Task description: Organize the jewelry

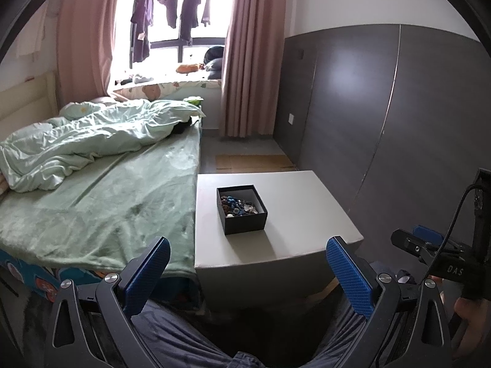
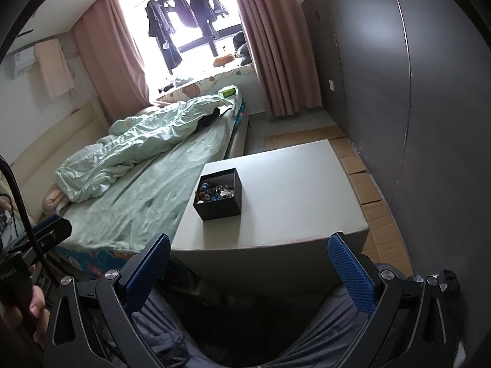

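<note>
The bed [image 1: 101, 184], with its green sheet and rumpled quilt, filled the left half of both views, and the pale table [image 1: 291, 245] stood pushed up against its edge in the lower centre, likely so that you could sit close with your knees under its near rim. The black box [image 1: 241, 209] sat alone on the table, toward the bed side in the right wrist view, and well within reach of either arm. You held the left tongs [image 1: 247, 271] low and short of the table's near edge, fingers spread wide with nothing between them; the right tongs [image 2: 248, 268] were held the same way, open and empty, and both wrist cameras looked at the box. The jewelry [image 1: 241, 205] lay inside the box as a loose jumbled heap of small pieces, blue beads and silvery glints among darker bits, with part of the pale lining showing beside it. None lay on the table. The single pieces were too small to tell apart.
</note>
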{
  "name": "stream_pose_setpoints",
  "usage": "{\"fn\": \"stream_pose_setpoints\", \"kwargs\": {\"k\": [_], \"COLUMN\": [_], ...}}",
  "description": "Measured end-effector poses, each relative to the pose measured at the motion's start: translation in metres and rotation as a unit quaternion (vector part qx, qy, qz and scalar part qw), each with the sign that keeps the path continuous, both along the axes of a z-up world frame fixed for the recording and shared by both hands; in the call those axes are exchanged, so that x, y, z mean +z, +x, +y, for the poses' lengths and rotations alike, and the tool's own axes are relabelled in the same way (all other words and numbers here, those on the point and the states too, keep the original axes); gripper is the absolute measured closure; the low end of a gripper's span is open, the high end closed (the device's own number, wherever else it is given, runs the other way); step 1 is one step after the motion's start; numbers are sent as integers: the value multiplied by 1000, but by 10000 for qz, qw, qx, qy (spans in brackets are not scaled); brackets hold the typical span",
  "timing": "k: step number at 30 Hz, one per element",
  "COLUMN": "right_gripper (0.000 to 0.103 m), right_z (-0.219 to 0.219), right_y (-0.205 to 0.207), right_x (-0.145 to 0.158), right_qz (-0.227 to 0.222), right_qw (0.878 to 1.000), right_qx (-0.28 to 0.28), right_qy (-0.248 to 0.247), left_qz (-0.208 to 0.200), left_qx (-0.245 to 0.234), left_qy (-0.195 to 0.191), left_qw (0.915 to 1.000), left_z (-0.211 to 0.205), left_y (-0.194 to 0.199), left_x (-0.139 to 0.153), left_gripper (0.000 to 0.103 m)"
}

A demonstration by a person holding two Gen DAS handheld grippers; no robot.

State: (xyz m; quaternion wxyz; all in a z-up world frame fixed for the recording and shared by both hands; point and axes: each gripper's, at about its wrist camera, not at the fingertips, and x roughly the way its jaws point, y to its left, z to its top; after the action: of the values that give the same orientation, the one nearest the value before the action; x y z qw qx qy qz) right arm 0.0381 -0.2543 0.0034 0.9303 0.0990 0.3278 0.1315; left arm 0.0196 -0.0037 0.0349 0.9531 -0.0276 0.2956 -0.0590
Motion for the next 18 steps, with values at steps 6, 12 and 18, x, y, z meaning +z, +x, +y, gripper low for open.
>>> {"fn": "stream_pose_setpoints", "kwargs": {"k": [6,12,18], "right_gripper": [0,0,0], "right_z": [0,0,-1], "right_y": [-9,-16,-25], "right_x": [0,0,3], "right_qz": [-46,-56,-89], "right_qw": [10000,10000,9999], "right_qx": [-2,19,51], "right_qy": [-21,-30,-46], "left_qz": [-35,-173,-231], "left_qx": [38,48,-51], "left_qy": [-10,82,7], "left_qw": [10000,9998,9997], "left_z": [1,-4,-3], "left_y": [-11,-25,-30], "left_x": [0,1,1], "left_gripper": [1,0,0]}}
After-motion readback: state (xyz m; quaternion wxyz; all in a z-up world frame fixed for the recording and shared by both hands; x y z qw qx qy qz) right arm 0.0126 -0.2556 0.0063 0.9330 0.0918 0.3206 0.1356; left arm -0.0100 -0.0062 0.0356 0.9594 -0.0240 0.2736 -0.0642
